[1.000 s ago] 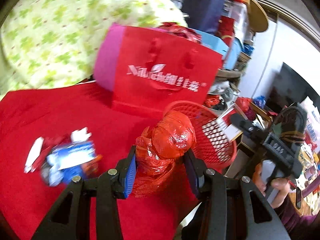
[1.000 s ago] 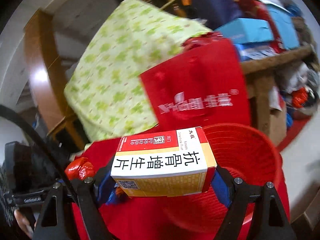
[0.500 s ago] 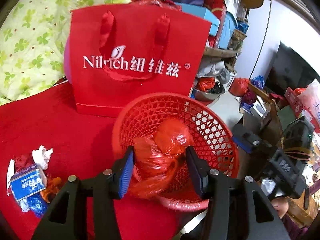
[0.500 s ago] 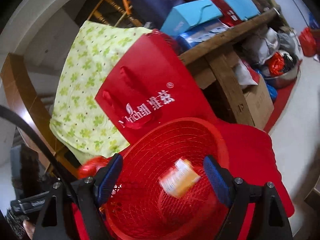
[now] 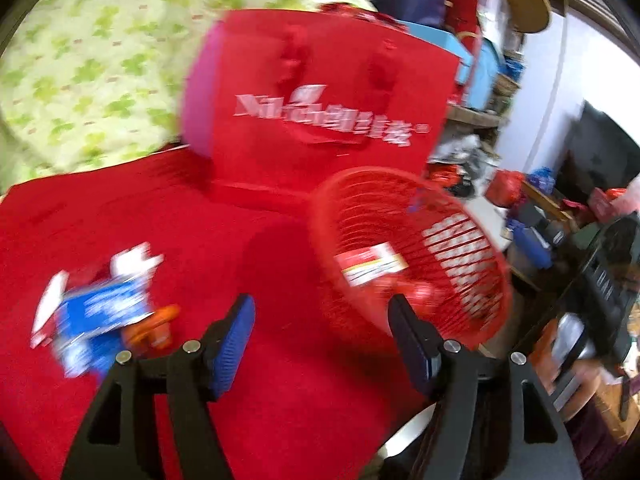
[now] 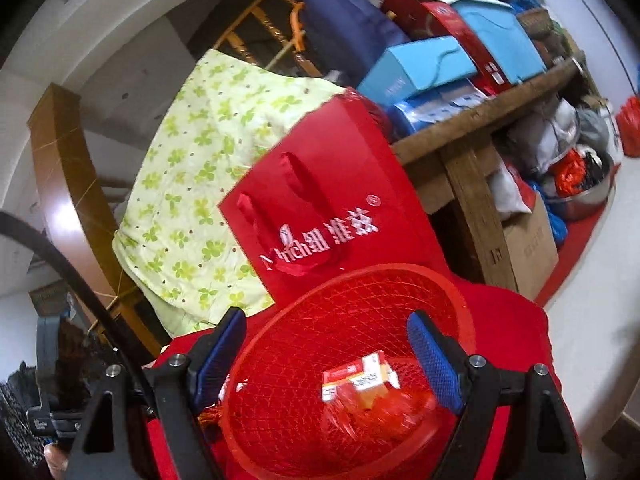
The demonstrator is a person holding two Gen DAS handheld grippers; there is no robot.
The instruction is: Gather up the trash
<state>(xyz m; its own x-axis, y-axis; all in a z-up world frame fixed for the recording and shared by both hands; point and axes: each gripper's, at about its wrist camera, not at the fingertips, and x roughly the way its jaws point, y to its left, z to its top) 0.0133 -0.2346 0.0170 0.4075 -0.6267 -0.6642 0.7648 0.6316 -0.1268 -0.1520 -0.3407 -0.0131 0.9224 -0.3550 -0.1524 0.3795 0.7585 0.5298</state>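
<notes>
Pictured: left gripper (image 5: 320,344) with jaws just opened wide and empty, red mesh basket (image 5: 472,320) ahead to its right holding the dropped medicine box (image 5: 370,267) and red plastic bag (image 6: 372,412). Right gripper (image 6: 326,354) also spread and empty, hovering over that basket. Left of the left gripper, on the red cloth (image 5: 120,220): blue packet (image 5: 100,316), crumpled tissue (image 5: 134,262), orange wrapper (image 5: 154,324). Probably light, soft, crushable; best pinched across the packet's middle.
</notes>
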